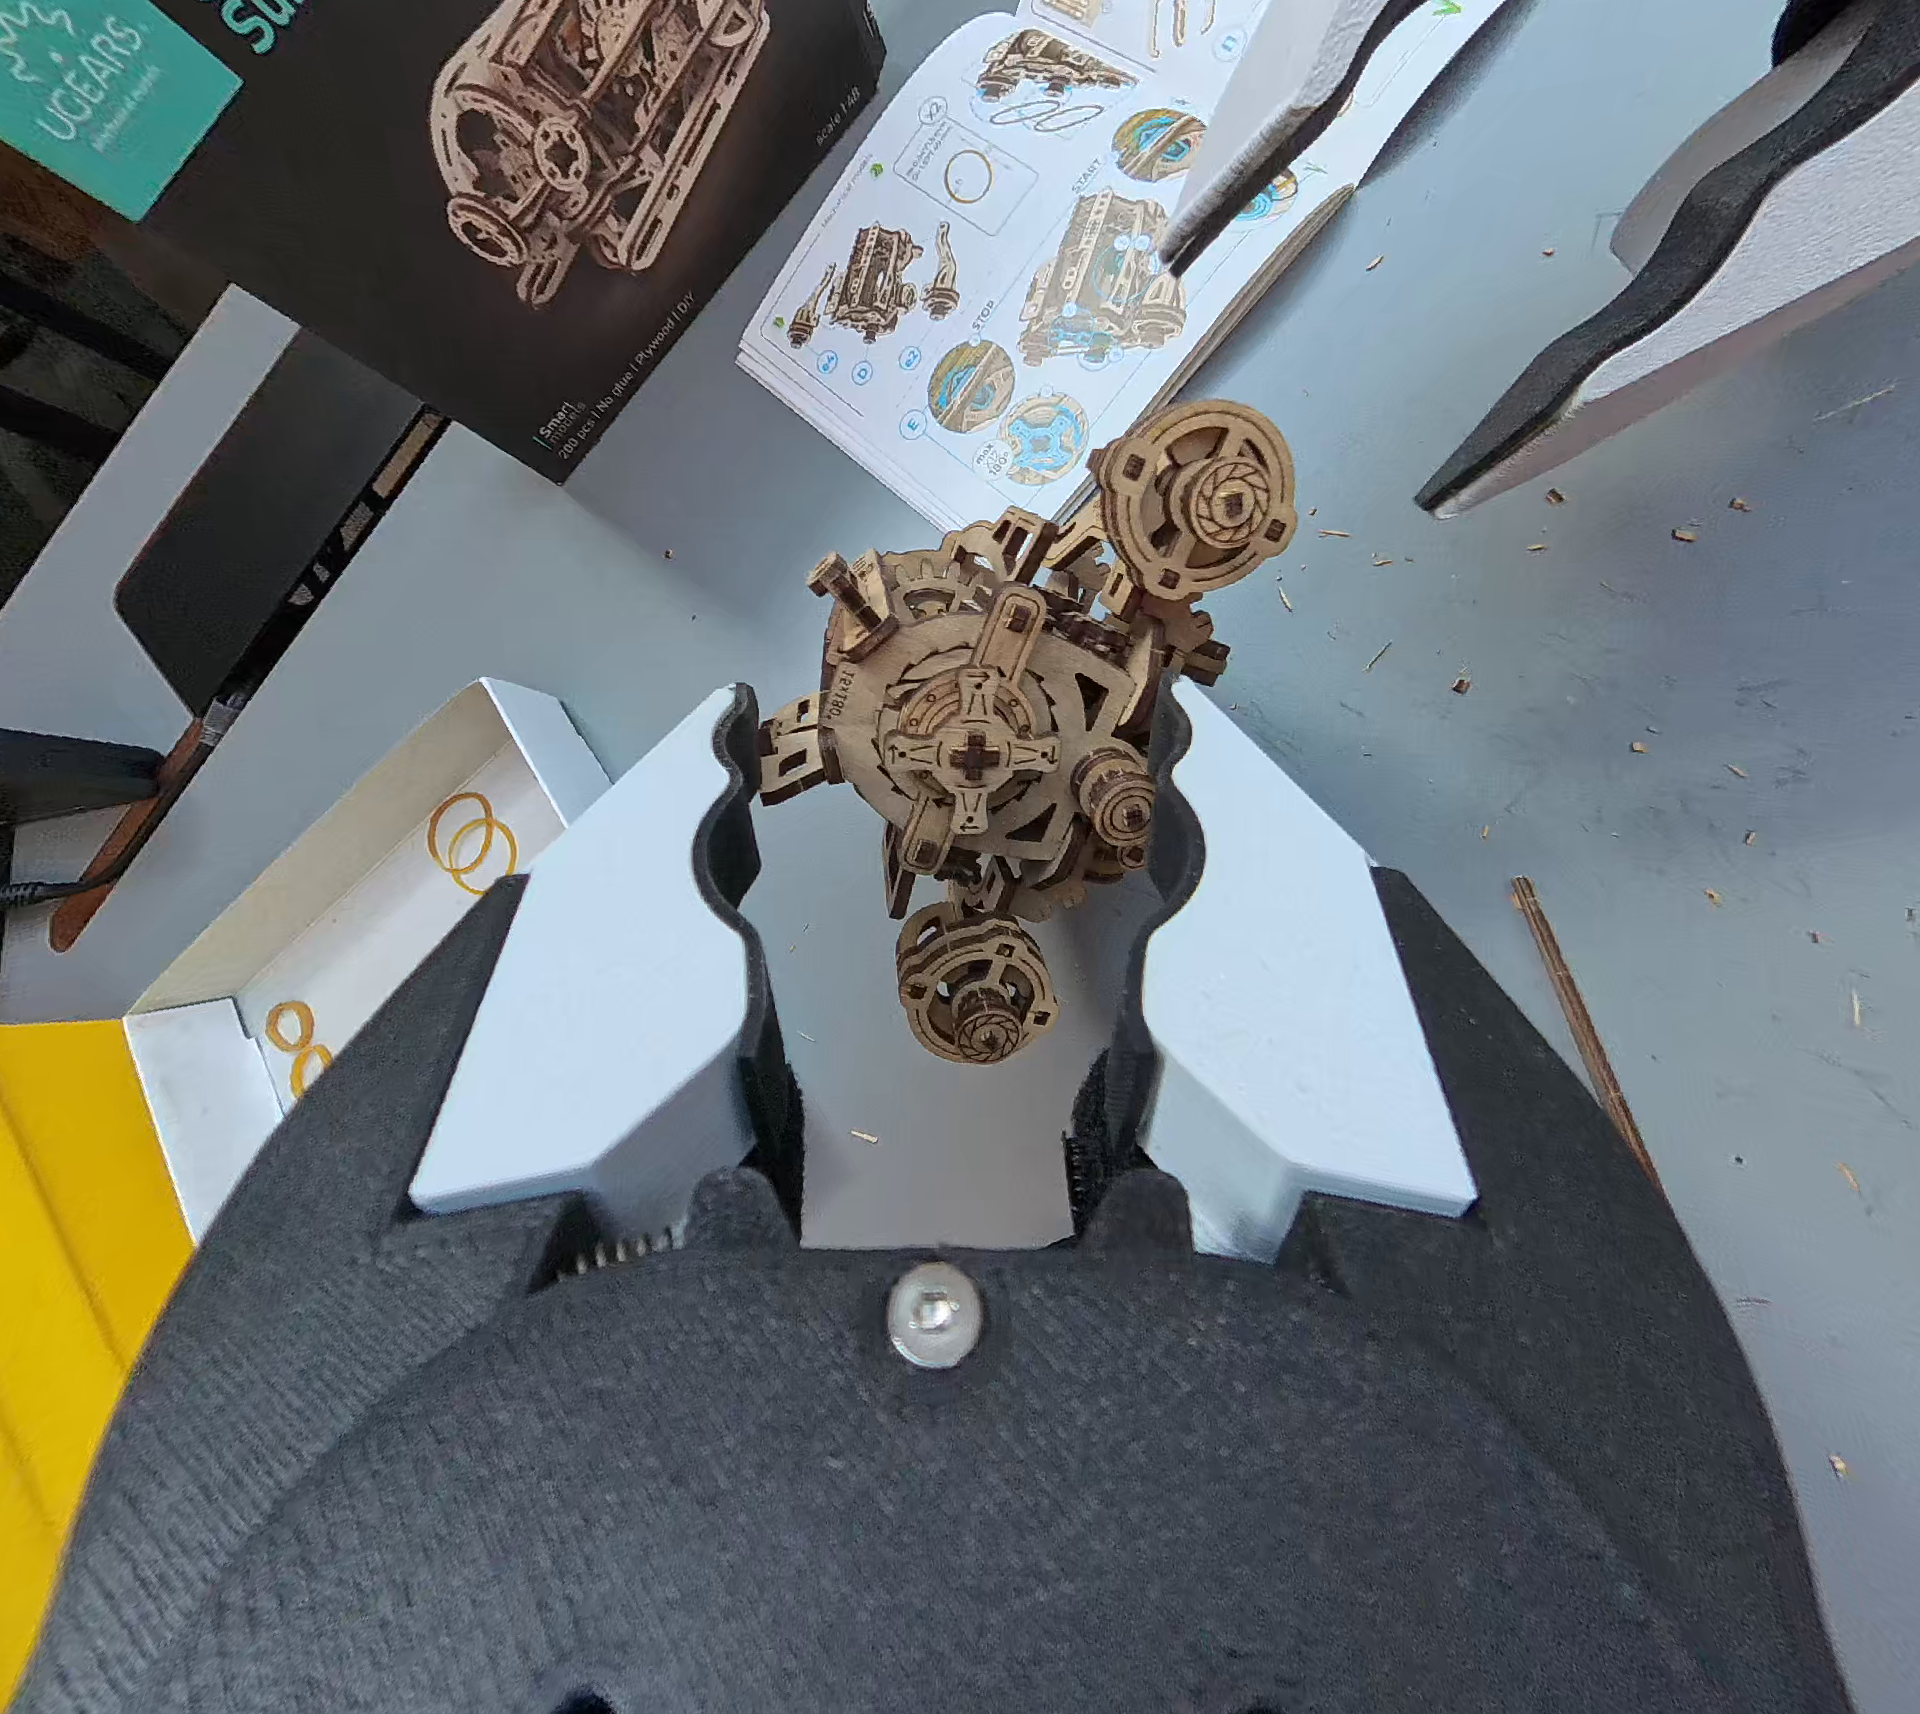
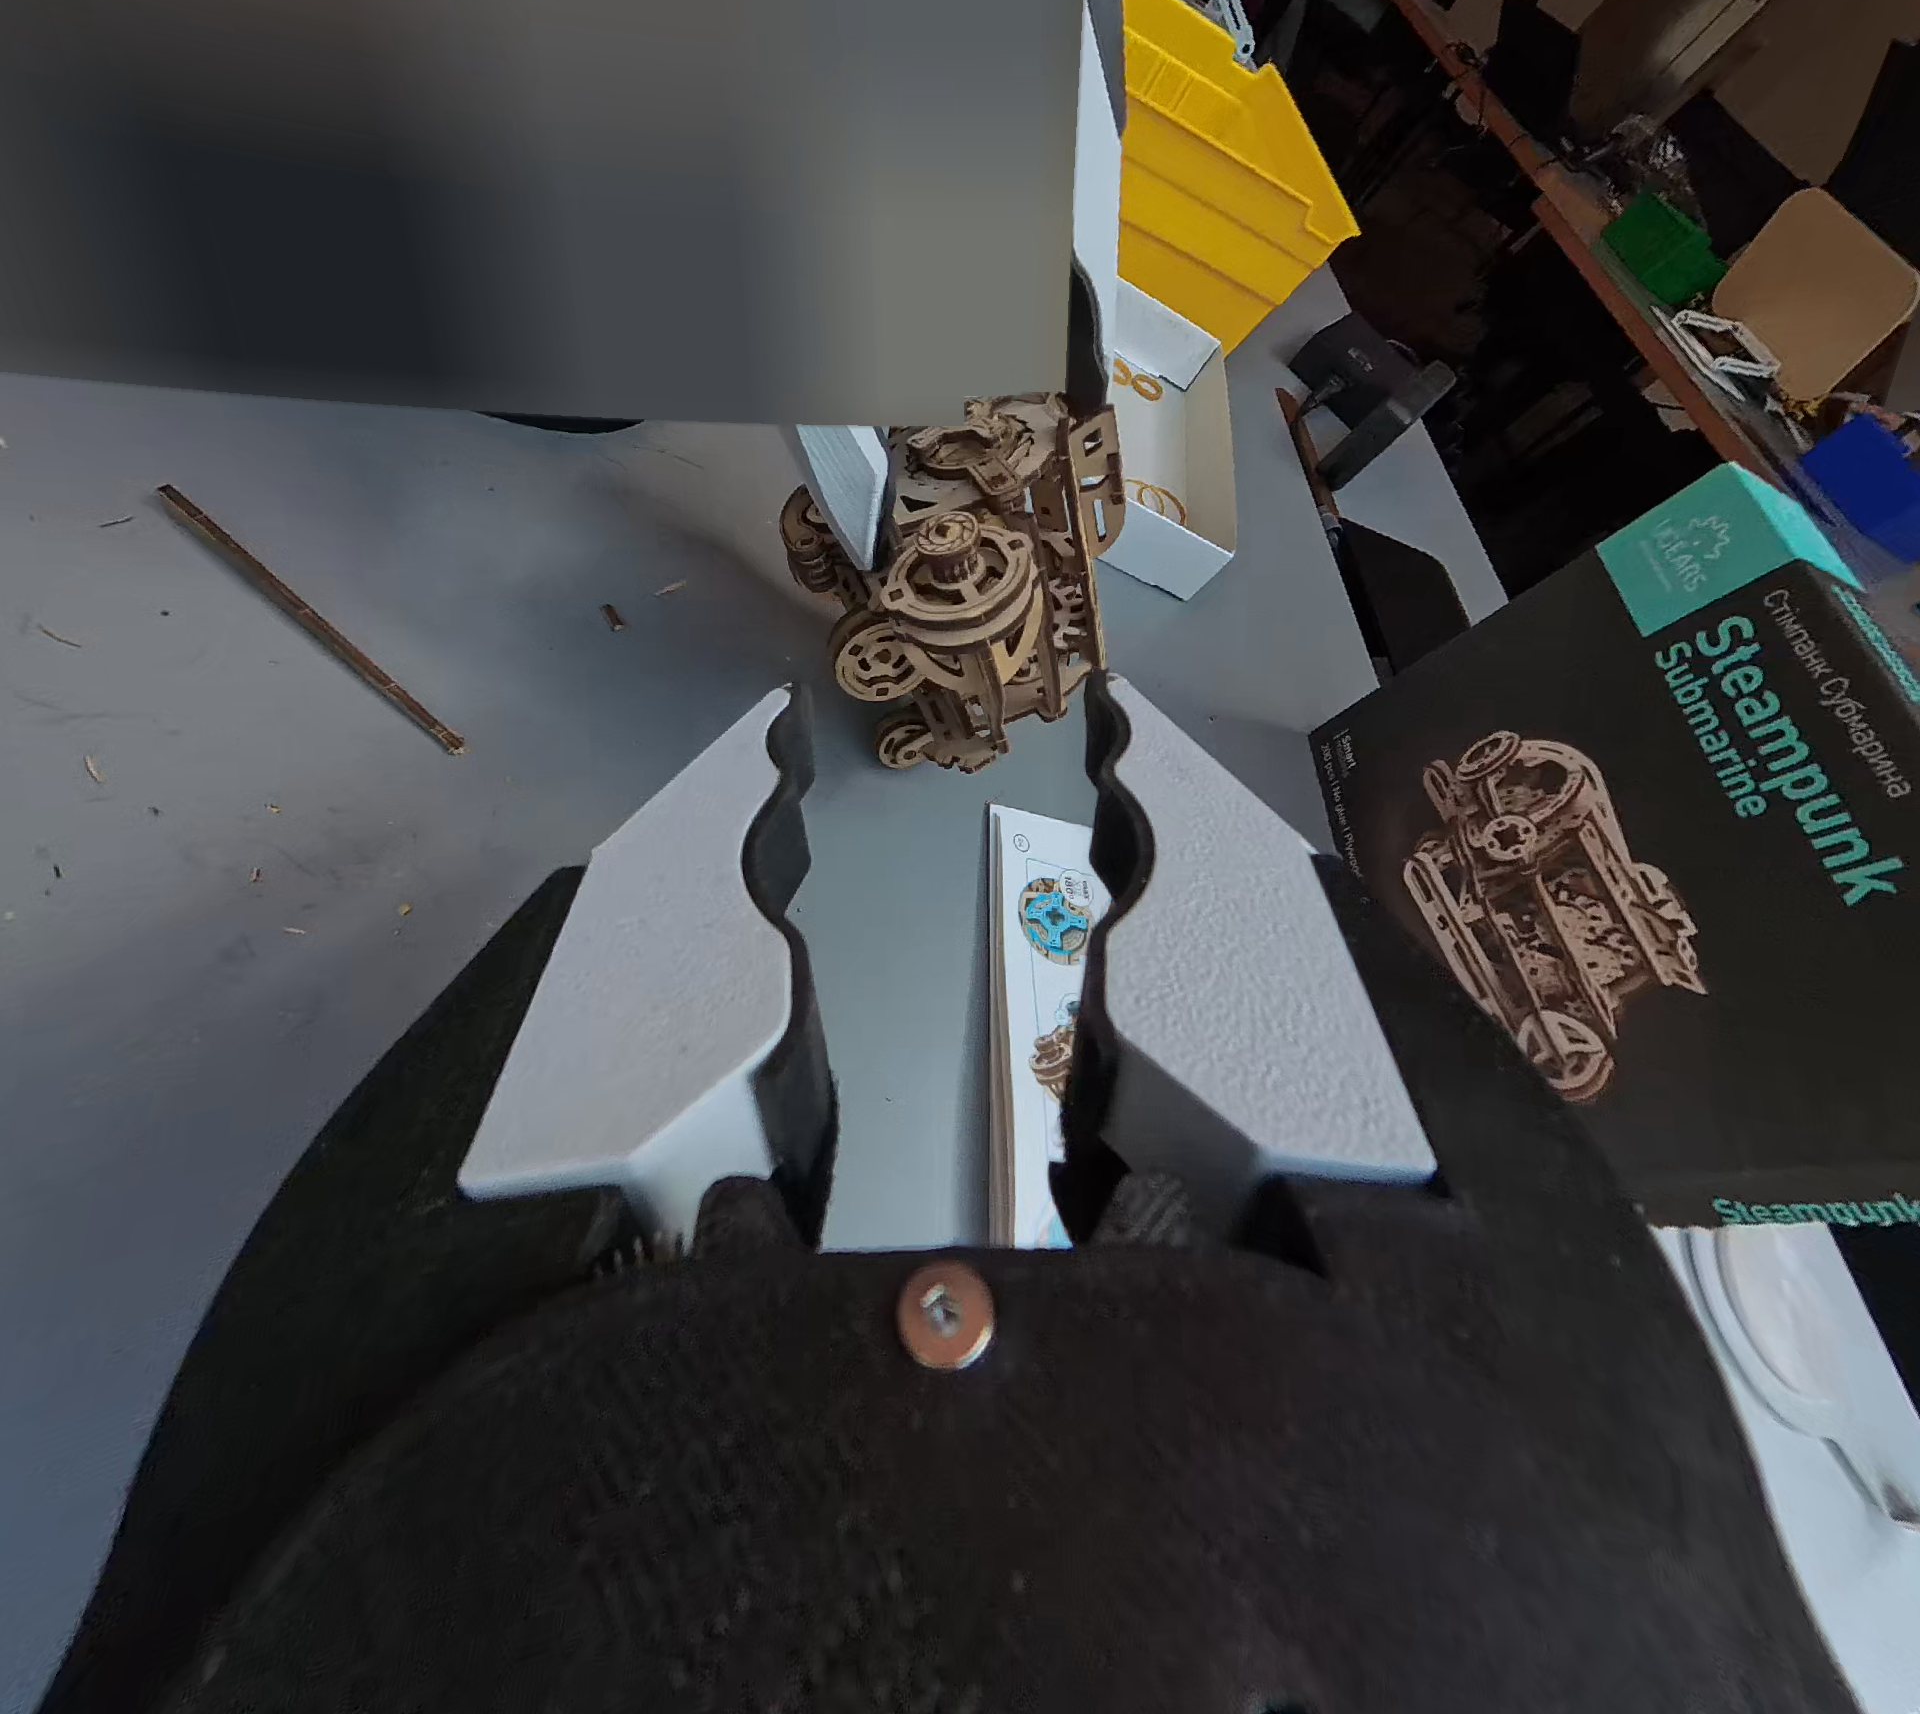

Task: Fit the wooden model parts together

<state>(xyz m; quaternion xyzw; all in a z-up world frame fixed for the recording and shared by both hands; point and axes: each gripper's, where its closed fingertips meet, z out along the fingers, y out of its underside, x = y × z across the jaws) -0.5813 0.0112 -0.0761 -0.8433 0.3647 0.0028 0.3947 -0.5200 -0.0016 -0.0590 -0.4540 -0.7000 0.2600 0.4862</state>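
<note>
wooden model [image 1: 997,760], seen from both wrist views: a dense, largely assembled body of gears, discs and side drums, held up off the grey surface [image 1: 1558,833] near its middle. left gripper [image 1: 961,729]: fingers clamped on the model, the right pad pressed against its side and the left pad meeting a protruding bracket. right gripper [image 2: 940,719]: fingers apart with nothing between them, poised just short of the model. judged from this state, most of the fitting is done. no loose wooden part is visible near the fingers; what is left appears to be small. a thin wooden strip [image 2: 312,620] lies well apart toward the surface's edge. rubber bands sit in a white tray [image 1: 416,833]; the open instruction booklet [image 1: 987,262] and kit box [image 1: 468,106] lie beyond the model.
</note>
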